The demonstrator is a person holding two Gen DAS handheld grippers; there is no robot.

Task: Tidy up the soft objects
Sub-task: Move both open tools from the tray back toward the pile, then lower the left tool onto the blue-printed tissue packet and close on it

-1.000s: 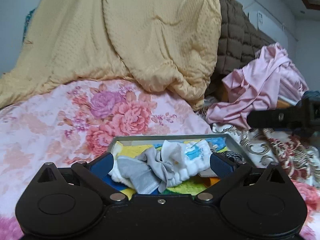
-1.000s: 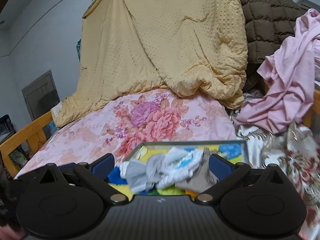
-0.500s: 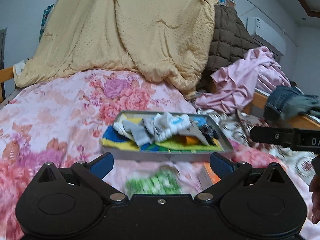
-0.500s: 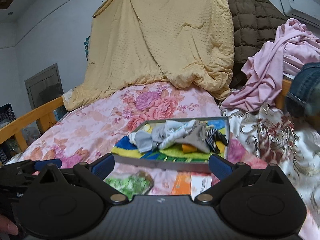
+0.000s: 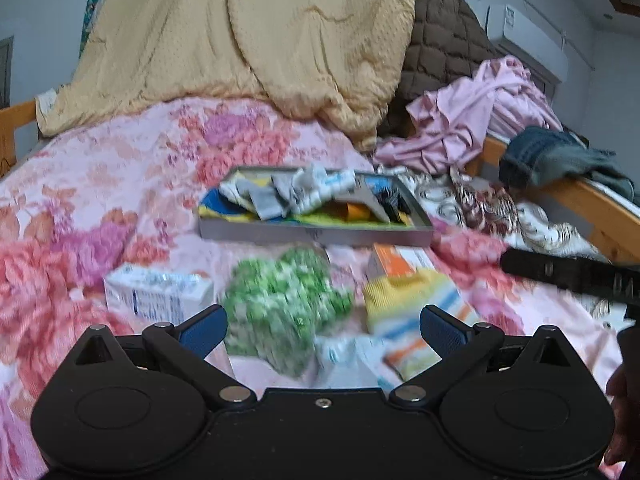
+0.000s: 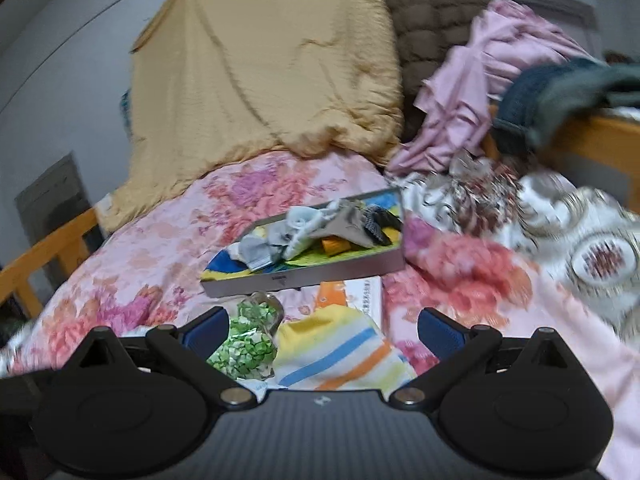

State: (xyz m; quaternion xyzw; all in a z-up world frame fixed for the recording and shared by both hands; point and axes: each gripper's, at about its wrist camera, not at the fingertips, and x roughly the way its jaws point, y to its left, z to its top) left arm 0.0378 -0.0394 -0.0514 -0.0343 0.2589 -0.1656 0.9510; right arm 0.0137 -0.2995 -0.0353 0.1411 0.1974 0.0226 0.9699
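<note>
Both grippers (image 5: pixel 323 330) (image 6: pixel 322 328) are hovering wide open, holding nothing, lining up over the striped sock (image 6: pixel 340 350) since the tray (image 6: pixel 304 274) is sitting just beyond.

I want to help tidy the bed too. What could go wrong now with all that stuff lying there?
1. The striped sock lies against the green bag, so the open right gripper might pinch both.
2. The tray sits on the soft, bumpy bedspread; pressing on it might tip it.
3. The socks in the tray are heaped and tangled, so another could slide off.
</note>
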